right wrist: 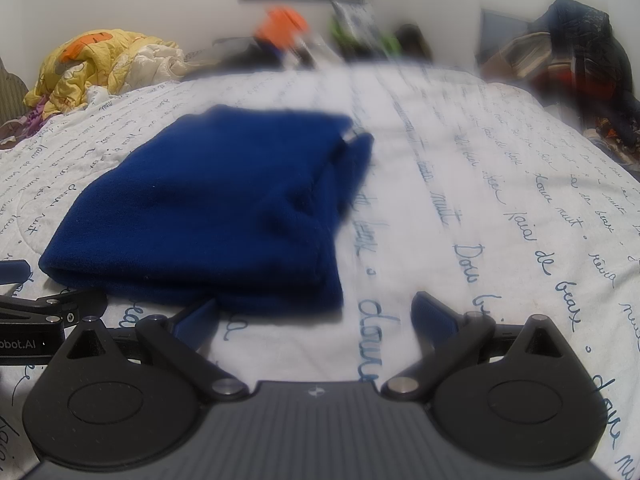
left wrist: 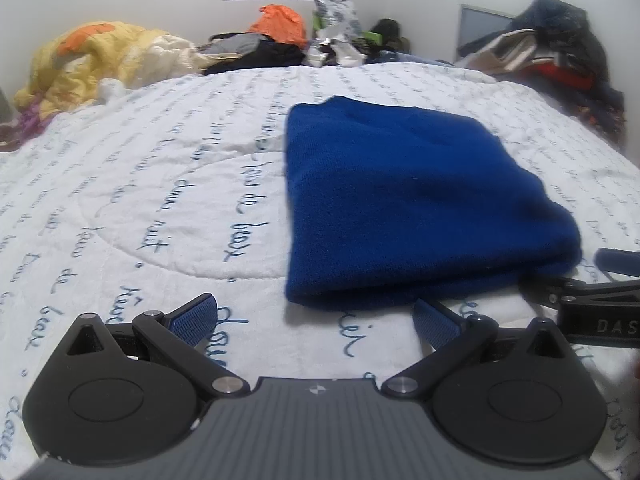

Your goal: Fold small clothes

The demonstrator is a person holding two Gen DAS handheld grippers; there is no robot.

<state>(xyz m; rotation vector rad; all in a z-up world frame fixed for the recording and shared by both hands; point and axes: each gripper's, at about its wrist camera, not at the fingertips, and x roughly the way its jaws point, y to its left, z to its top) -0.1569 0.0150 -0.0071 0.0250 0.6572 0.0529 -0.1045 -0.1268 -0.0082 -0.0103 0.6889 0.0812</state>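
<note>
A dark blue knit garment [left wrist: 416,200] lies folded into a thick rectangle on the white bedspread [left wrist: 160,200]. My left gripper [left wrist: 316,316] is open just short of its near folded edge, with nothing between the fingers. In the right wrist view the same blue garment [right wrist: 216,208] lies ahead and to the left, a loose flap sticking out at its far right corner. My right gripper [right wrist: 316,316] is open too, its left finger [right wrist: 196,320] at the garment's near edge and its right finger over bare bedspread [right wrist: 480,200]. Each gripper shows at the edge of the other's view.
A yellow quilt [left wrist: 92,64] is bunched at the bed's far left. Dark clothes, an orange bag [left wrist: 280,24] and small items lie along the headboard side. A pile of clothes [left wrist: 560,52] stands at the far right. A picture hangs on the wall.
</note>
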